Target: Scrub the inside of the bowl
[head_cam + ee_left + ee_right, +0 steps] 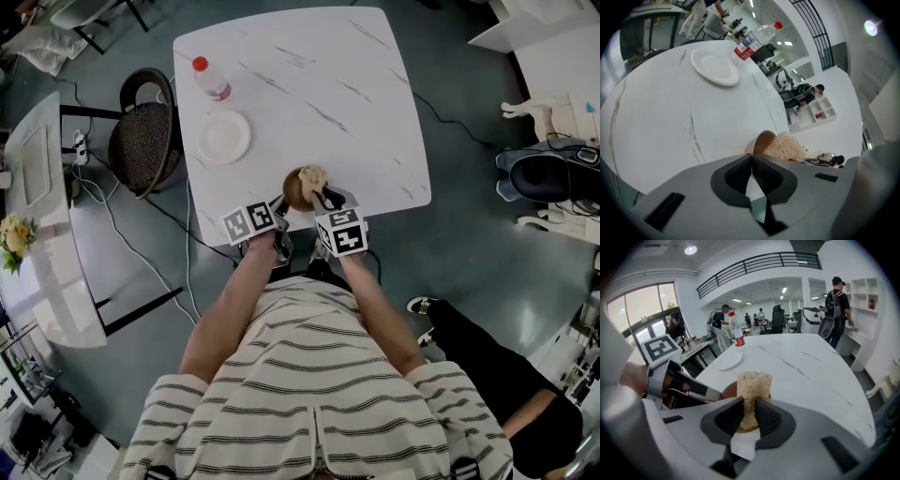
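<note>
A small brown bowl [298,190] sits near the front edge of the white marble table [356,122]. A beige fibrous scrub pad [313,175] stands in it. My left gripper [279,212] is at the bowl's left rim; in the left gripper view its jaws [751,157] are closed on the rim of the bowl [763,140], with the pad [786,146] just beyond. My right gripper [327,200] comes in from the bowl's near right. It is shut on the pad [753,382], which stands upright over the bowl [728,390]. The left gripper's fingers [696,391] reach in from the left.
A white plate [225,137] and a red-capped plastic bottle [211,79] stand on the table's left side. A dark chair [145,131] is beside the table's left edge. Several people stand by desks and shelves in the background of the right gripper view.
</note>
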A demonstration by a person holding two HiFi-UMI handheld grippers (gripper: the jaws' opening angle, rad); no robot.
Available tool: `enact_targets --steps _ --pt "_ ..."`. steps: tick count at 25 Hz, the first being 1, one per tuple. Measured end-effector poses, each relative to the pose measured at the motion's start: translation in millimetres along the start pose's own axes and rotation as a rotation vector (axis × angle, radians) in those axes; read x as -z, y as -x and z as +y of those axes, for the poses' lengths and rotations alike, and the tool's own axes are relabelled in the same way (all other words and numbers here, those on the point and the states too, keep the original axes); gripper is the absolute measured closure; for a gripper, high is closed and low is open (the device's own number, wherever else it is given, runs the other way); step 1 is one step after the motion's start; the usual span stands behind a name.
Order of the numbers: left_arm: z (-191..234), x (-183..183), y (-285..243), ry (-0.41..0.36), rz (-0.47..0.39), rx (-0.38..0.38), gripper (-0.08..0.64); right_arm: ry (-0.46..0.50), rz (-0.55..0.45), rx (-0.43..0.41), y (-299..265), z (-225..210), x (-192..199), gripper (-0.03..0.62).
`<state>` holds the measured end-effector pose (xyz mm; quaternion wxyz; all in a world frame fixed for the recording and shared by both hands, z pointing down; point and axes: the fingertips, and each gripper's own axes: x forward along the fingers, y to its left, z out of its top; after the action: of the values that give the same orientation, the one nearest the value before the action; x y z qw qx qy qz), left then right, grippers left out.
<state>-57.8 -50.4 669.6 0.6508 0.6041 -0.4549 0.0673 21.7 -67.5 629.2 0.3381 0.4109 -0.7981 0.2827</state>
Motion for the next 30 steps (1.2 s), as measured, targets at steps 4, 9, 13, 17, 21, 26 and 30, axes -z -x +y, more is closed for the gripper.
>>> enact_targets --steps 4,9,13,17,21,26,30 --pt "-1 2 0 0.0 -0.001 0.006 0.549 0.002 0.0 0.001 -5 -3 0 0.514" --pt "-2 2 0 -0.022 0.002 0.011 0.549 0.01 -0.007 -0.005 -8 -1 -2 0.514" --pt "-3 4 0 -0.039 0.003 0.011 0.549 0.01 -0.021 -0.015 -14 2 -5 0.514" --pt "-4 4 -1 -0.064 0.007 0.018 0.549 0.02 -0.032 -0.034 -20 9 -9 0.514" --pt "-3 5 -1 -0.053 0.008 0.022 0.549 0.022 -0.036 -0.051 -23 14 -9 0.515" --pt "-3 4 0 -0.06 0.004 0.02 0.549 0.013 -0.027 -0.069 -25 20 -6 0.515" --pt "-2 3 0 -0.056 0.0 0.018 0.549 0.021 -0.023 -0.089 -24 25 -4 0.515"
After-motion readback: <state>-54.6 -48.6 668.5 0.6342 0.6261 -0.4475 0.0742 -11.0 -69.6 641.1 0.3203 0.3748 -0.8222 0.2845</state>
